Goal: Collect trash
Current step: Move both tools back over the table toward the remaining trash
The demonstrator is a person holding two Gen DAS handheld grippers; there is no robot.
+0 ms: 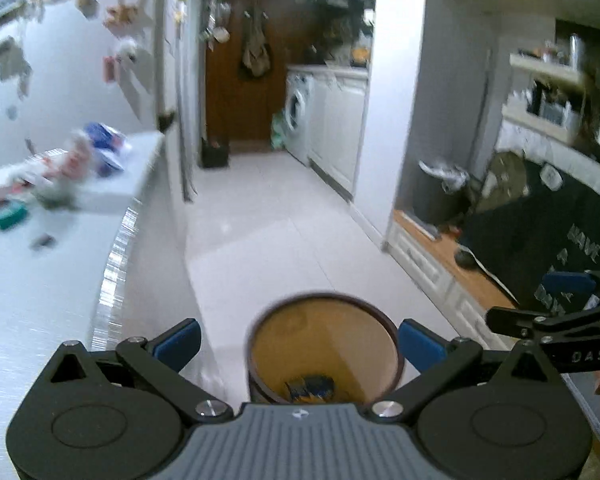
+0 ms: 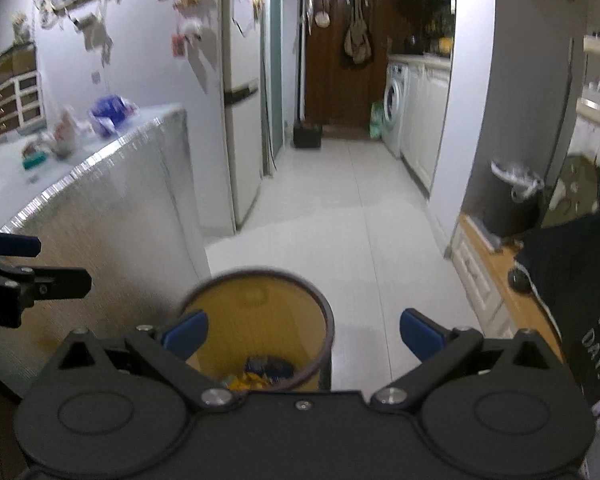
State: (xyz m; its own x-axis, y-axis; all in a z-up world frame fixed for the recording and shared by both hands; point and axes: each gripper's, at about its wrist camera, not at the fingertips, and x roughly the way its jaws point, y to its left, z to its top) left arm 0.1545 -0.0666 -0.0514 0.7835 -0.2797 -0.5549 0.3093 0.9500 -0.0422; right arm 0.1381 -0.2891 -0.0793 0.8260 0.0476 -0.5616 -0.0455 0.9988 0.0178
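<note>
My left gripper (image 1: 298, 343) points forward and slightly down, its blue pads (image 1: 179, 343) spread wide with nothing between them. My right gripper (image 2: 302, 334) is level with it on the right, jaws equally wide and empty. Each shows at the edge of the other's view, side by side and apart.
</note>
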